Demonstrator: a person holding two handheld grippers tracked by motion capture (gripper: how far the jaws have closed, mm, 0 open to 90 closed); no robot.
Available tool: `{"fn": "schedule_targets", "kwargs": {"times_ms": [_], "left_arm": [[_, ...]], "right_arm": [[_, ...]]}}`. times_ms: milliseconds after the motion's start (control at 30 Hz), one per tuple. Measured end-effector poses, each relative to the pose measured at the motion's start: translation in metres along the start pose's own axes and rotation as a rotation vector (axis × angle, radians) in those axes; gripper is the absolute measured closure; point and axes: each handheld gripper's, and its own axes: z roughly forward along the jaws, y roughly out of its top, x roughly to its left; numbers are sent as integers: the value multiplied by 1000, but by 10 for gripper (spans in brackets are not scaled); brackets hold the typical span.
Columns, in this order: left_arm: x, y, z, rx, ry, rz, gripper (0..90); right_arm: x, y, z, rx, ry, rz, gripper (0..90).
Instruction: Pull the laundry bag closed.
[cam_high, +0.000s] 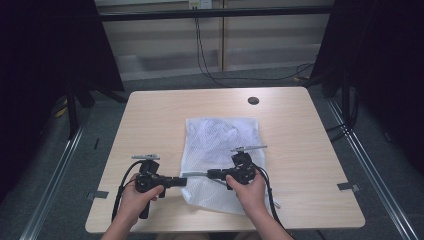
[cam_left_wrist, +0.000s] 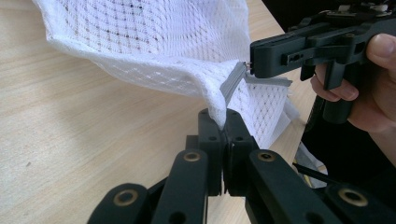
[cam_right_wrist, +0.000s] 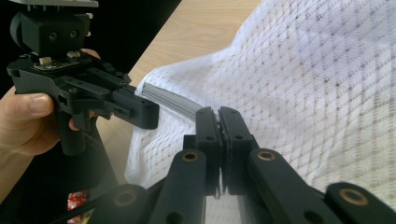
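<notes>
**A:** Start nearest the person. What are the two grippers doing?

**B:** In the high view the left gripper and the right gripper point at each other over the near left corner of the white mesh bag. Both are clenched. The left gripper view has its jaws pinching a fold of the mesh beside the grey zipper strip. In the right gripper view the jaws are pressed together on the end of that strip, right at the edge of the mesh.

**A:** So how far along is the work?

**B:** Early, I'd judge. The grasp on the zipper end is made and the corner is lifted off the table. The rest of the bag lies flat, with something pale bundled inside. Whether the zipper is being opened or closed I cannot tell; either way the pull along the edge looks like what remains.

**A:** And how does the bag lie?

**B:** It sits in the middle of the table, slightly toward the person. Its long axis runs from the near edge away toward the far edge, close to square with the table. The zippered end faces the person; the far end points toward the dark round grommet, well apart from it.
</notes>
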Motion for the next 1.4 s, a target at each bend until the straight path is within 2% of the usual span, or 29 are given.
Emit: {"fn": "schedule_targets", "kwargs": {"times_ms": [300,533,600,967,1400], "left_arm": [[1,0,-2,-11,9,3,882],[0,0,-2,-10,7,1,883],[0,0,-2,-14,7,-1,883],[1,0,-3,-20,13,17,882],[1,0,-3,-21,13,16,883]], "right_arm": [[-4,-1,-5,0,-9,15,878],[-7,-1,-9,2,-19,6,879],[-8,-1,-11,-3,-11,19,878],[-9,-1,-15,-7,-21,12,879],[-14,-1,-20,-7,-29,12,878]]}}
